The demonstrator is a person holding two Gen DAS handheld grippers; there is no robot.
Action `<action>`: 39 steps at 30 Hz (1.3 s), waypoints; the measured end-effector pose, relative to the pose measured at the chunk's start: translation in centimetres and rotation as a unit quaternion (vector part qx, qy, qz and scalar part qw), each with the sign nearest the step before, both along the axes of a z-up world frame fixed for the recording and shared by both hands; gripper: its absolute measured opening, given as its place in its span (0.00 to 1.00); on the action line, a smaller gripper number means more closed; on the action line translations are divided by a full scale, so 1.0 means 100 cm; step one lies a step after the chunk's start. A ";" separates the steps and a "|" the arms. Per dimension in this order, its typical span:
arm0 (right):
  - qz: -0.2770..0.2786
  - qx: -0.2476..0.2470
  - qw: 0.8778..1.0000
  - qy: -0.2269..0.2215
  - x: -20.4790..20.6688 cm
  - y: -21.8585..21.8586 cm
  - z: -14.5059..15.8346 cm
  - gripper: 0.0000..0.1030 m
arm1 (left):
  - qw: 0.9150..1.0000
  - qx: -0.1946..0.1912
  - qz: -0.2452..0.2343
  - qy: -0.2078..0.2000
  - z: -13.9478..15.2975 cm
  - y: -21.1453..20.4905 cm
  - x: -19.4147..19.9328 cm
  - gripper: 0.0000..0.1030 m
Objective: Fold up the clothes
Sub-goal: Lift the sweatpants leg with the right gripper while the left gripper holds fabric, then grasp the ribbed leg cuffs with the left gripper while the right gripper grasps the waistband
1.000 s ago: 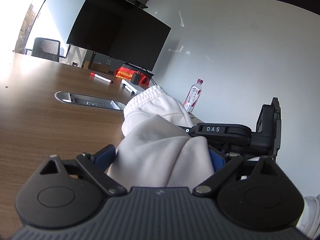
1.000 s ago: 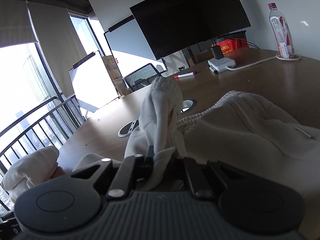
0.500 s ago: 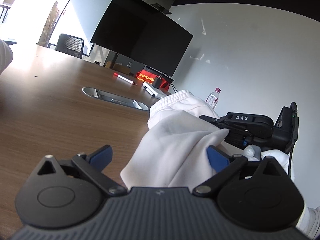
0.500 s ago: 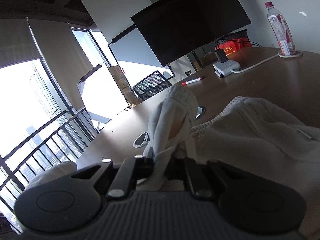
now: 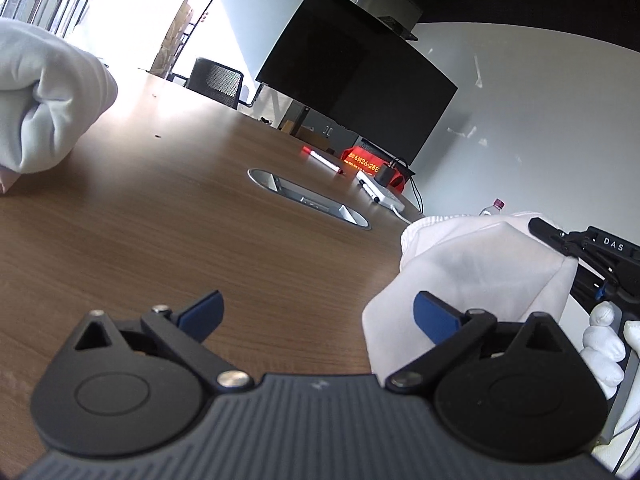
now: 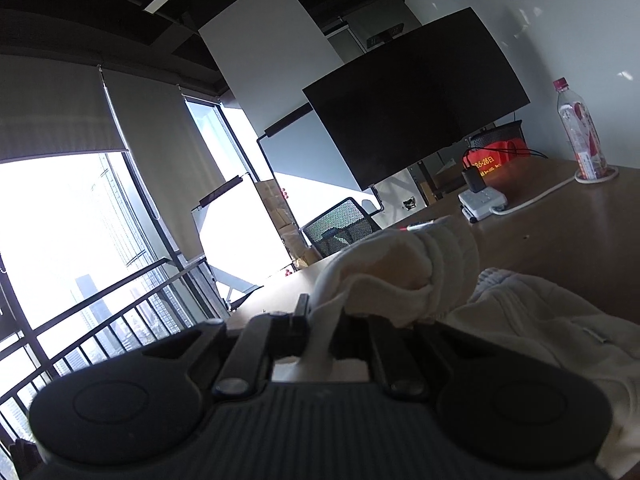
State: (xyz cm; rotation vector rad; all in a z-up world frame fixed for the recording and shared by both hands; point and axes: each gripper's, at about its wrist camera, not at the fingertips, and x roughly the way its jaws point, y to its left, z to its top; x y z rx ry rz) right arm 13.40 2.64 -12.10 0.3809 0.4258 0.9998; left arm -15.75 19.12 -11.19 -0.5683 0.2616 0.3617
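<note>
Right gripper (image 6: pixel 320 320) clenches the white garment (image 6: pixel 404 276); left gripper (image 5: pixel 316 312) spread, holding nothing.
A marker (image 5: pixel 322 157), power strip (image 5: pixel 384 194) and bottle (image 6: pixel 580 132) sit beyond on the table (image 5: pixel 160 220).

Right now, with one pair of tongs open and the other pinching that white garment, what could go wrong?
1. Only the right tongs grip the white garment, by a bunched fold. If it slips, the fold may come undone.
2. The left tongs are open and hold nothing, so the cloth beside them hangs loose and may sag unevenly.
3. A water bottle and a power strip with its cable stand on the table. A swinging garment might knock them.
</note>
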 end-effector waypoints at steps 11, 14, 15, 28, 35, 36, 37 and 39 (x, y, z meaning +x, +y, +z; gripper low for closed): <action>0.163 -0.122 0.976 -0.078 -0.076 0.030 -0.034 0.11 | 0.997 -0.053 -0.015 -0.048 0.021 -0.012 0.002 0.99; 0.207 -0.154 0.961 -0.099 -0.097 0.038 -0.043 0.11 | 0.995 -0.079 -0.031 -0.047 0.022 -0.013 0.010 0.99; 0.216 -0.161 0.957 -0.103 -0.102 0.039 -0.046 0.11 | 0.994 -0.088 -0.036 -0.047 0.023 -0.014 0.013 0.98; 0.209 -0.164 0.961 -0.079 -0.112 0.020 -0.067 0.11 | 0.997 0.027 -0.067 0.018 0.046 -0.065 0.062 0.95; 0.319 -0.128 0.937 -0.056 -0.068 -0.006 -0.032 0.55 | 0.997 0.056 -0.022 0.049 0.048 -0.067 0.077 0.16; 0.324 -0.113 0.938 -0.055 -0.051 -0.017 -0.020 0.66 | 0.997 0.059 -0.014 0.049 0.051 -0.065 0.076 0.15; 0.316 -0.102 0.942 -0.056 -0.031 -0.028 -0.007 0.74 | 0.997 0.062 -0.006 0.049 0.054 -0.064 0.076 0.14; 0.275 -0.112 0.953 -0.060 0.018 -0.035 0.009 0.82 | 0.996 0.076 -0.005 0.049 0.063 -0.064 0.077 0.12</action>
